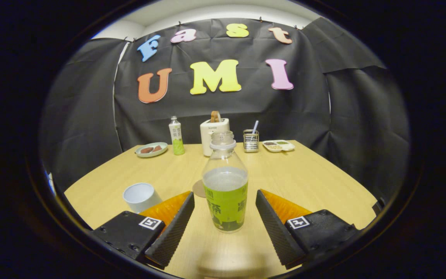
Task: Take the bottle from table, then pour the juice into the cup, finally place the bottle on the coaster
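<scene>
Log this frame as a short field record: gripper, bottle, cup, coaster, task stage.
gripper: gripper open, fingers either side of the bottle, not touching
bottle: bottle upright on table, uncapped, partly full
cup: white cup upright, ahead of the left finger
coaster: coaster just behind the bottle, partly hidden, nothing seen on it
task stage: bottle not yet gripped; pouring not begun

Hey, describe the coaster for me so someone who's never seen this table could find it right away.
Start at the wooden table and find the uncapped bottle standing between the open jaws of the gripper. Peeking out from behind the bottle's left side, beyond the white cup, is the coaster. It's the only flat, round, brown disc lying directly on the tabletop.
</scene>
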`<state>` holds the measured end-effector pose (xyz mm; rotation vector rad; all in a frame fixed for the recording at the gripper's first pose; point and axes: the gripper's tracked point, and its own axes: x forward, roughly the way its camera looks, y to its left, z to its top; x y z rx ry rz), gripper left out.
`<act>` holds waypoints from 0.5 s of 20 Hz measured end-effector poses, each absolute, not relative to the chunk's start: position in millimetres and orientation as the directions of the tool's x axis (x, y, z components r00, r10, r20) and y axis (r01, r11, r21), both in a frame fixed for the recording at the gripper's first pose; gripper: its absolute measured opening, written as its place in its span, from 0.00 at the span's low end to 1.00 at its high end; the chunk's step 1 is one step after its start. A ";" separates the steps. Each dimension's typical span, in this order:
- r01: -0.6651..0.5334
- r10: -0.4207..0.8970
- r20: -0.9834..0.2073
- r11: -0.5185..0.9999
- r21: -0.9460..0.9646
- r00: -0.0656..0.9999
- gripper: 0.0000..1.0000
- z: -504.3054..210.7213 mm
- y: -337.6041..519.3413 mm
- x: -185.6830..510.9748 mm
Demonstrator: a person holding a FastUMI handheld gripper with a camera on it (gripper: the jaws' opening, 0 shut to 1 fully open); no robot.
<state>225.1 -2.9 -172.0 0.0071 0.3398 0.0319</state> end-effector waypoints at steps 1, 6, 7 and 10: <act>-0.031 0.033 -0.338 0.999 0.013 0.941 1.00 -174.1 -1.5 230.7; -0.006 0.003 -0.352 1.000 -0.007 0.936 1.00 -178.1 -4.8 252.4; -0.004 0.002 -0.346 1.000 -0.005 0.938 1.00 -178.4 -5.2 254.6; -0.002 0.002 -0.318 1.000 0.000 0.948 1.00 -177.9 -4.9 256.6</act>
